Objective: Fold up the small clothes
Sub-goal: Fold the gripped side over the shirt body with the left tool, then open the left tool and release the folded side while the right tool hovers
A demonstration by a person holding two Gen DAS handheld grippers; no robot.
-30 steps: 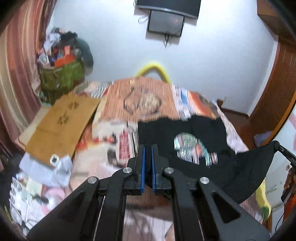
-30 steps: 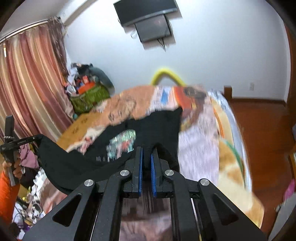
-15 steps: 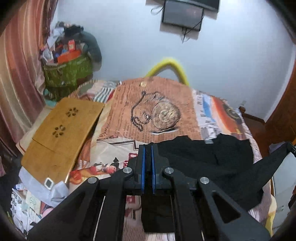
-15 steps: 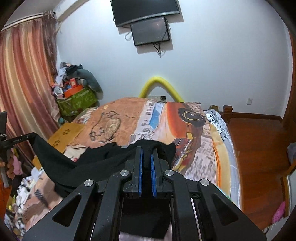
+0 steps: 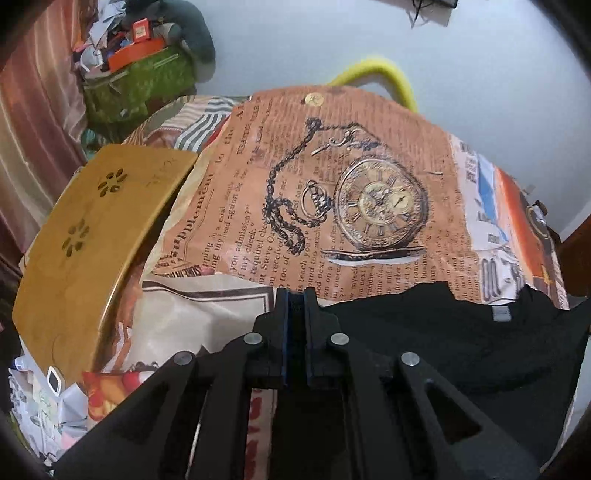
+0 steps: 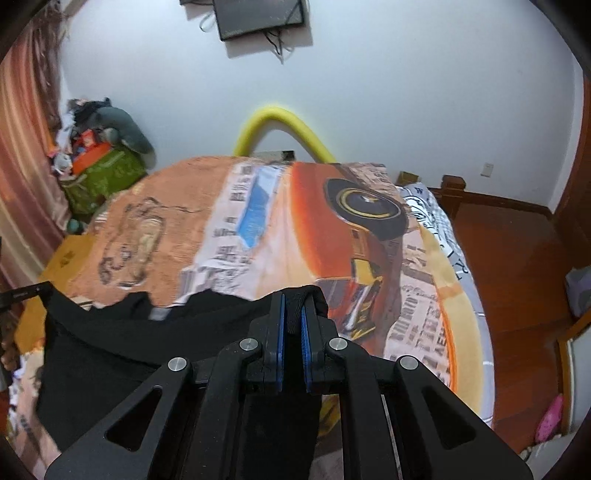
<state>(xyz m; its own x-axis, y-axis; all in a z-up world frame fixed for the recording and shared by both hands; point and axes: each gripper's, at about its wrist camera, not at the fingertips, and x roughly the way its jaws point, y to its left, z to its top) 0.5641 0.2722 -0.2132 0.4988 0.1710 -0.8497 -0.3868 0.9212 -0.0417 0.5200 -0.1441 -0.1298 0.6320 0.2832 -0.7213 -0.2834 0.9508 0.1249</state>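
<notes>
The left gripper [image 5: 295, 295] and right gripper [image 6: 293, 299] each have their jaws nearly closed, pinching an edge of the black shirt [image 5: 461, 343]. The shirt stretches between them and drapes onto the bed [image 6: 314, 229].

White wall [image 6: 406, 92], wall screen [image 6: 258, 16], striped curtain [image 5: 33, 122], wooden floor [image 6: 517, 258], printed bedspread [image 5: 369, 147].

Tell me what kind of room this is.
Most likely a bedroom in a home: a bed with a printed cover fills the view, a screen hangs on the wall, and a curtain runs along one side.
</notes>
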